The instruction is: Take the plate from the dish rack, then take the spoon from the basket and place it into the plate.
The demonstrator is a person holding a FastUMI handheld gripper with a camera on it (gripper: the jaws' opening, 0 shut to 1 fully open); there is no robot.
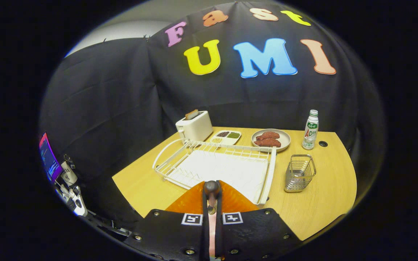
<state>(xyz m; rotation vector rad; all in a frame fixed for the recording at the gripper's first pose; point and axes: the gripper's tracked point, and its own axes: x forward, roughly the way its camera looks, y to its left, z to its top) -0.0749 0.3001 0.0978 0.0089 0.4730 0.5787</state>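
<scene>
The spoon point(212, 194), with a dark rounded end and a pale pinkish metal handle, is sitting clamped between the two fingers point(194, 232), which are pressing together on its handle; the gripper point(212, 214) is holding it so that the dark end is pointing forward, just past the fingertips. Directly beneath and around the spoon, the orange, ribbed, rounded plate point(230, 201) is lying on the pale wooden surface point(318, 203), its far rim reaching to the near edge of the white wire dish rack point(216, 163); whether the spoon is touching the plate cannot be told. The dish rack is standing just beyond the plate, with a white ridged tray showing under its wires. To the right of the rack, near it but apart, the small silver wire-mesh basket point(299, 173) is standing upright on the surface. Farther back, beyond the rack, a white two-slot toaster point(194, 125) with a slice of bread sticking out is sitting at the far left corner; beside it a white divided dish point(226, 136) is holding dark and green fillings; to its right a grey round plate point(271, 139) is carrying reddish-brown pieces of food; a white bottle with a green cap point(311, 129) is standing upright just right of that plate, near a small dark hole point(323, 144) in the surface.
</scene>
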